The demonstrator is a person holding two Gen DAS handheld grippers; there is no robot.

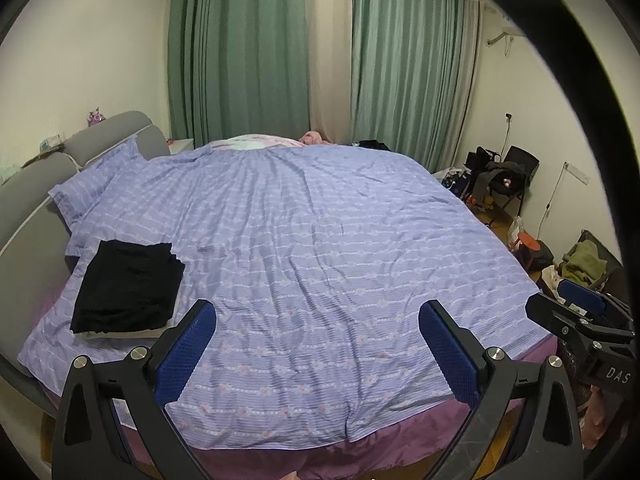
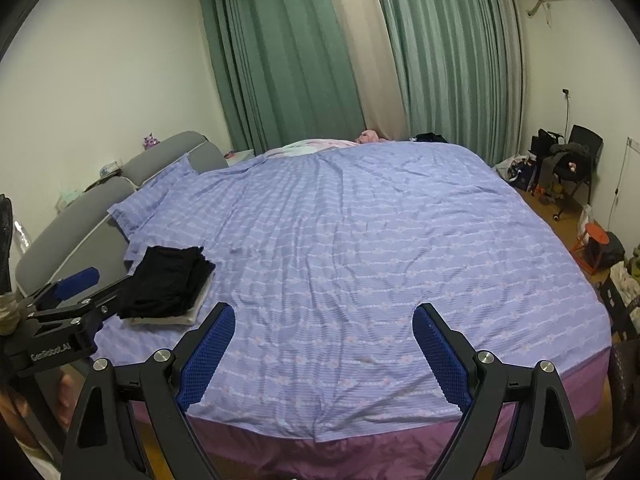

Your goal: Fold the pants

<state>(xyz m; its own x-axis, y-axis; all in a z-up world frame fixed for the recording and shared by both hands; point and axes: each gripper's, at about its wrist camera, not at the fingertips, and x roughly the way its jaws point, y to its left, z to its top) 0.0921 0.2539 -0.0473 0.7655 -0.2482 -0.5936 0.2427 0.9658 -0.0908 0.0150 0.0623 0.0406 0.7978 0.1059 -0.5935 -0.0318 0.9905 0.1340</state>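
Bedroom, both grippers held above the near edge of a bed (image 1: 320, 248), cameras facing across it toward green curtains (image 1: 240, 52).

Left gripper (image 1: 318, 320): jaws spread wide, blue-padded fingers (image 1: 188, 352) empty, only the lilac striped duvet (image 1: 340, 264) showing between them. In the right wrist view this gripper (image 2: 74, 284) appears at the far left edge, seen side-on, its tip close to the near corner of the clothes stack; whether it touches cannot be told.

Right gripper (image 2: 324, 322): jaws also spread wide, blue pads (image 2: 440, 356) bare, nothing between them but duvet. From the left wrist view it (image 1: 560, 300) shows at the far right, off past the bed corner.

Black pants (image 1: 128, 284): folded into a flat rectangular bundle, lying on the duvet at the left side of the bed, near the pillow (image 1: 96, 188) and the grey padded headboard (image 1: 36, 188). They sit on top of a pale folded garment (image 2: 168, 318), whose edge sticks out beneath. In the left wrist view the bundle lies just beyond and to the left of the left finger, outside the jaw gap. In the right wrist view the pants (image 2: 168, 284) lie well left of the fingers, between the right gripper's left finger and the other gripper.

Purple bed skirt (image 2: 360, 456) visible below the duvet hem. A chair heaped with dark clothes (image 2: 568, 160) stands against the far right wall.
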